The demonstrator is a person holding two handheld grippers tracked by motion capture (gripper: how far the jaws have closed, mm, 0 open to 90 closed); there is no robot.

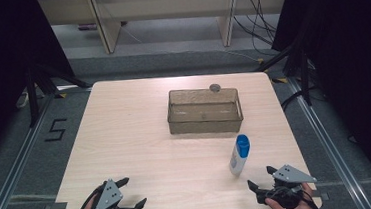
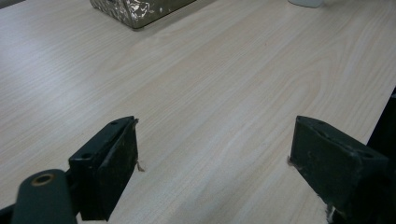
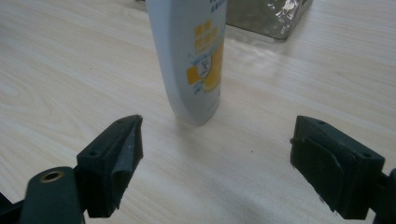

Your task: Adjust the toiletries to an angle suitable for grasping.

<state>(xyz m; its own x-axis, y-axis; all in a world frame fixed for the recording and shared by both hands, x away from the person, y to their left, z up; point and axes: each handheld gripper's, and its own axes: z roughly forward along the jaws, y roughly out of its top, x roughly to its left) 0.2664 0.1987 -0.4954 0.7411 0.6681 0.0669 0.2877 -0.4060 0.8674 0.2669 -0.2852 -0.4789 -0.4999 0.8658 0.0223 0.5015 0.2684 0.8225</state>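
A white bottle (image 1: 238,155) with a blue cap stands upright on the wooden table (image 1: 141,138), at its right front. My right gripper (image 1: 261,177) rests near the front edge just behind that bottle, jaws wide open and empty. In the right gripper view the bottle (image 3: 194,56), with a yellow label, stands a short way ahead of the open gripper (image 3: 215,140). My left gripper (image 1: 133,192) sits at the front left edge, also open with nothing between its jaws; in the left gripper view the gripper (image 2: 215,144) faces bare wood.
A clear, empty plastic bin (image 1: 204,111) stands at the table's middle back, with a small round grey object (image 1: 215,87) behind its far rim. A corner of the bin (image 2: 140,10) appears far ahead in the left gripper view. Dark curtains and frame legs flank the table.
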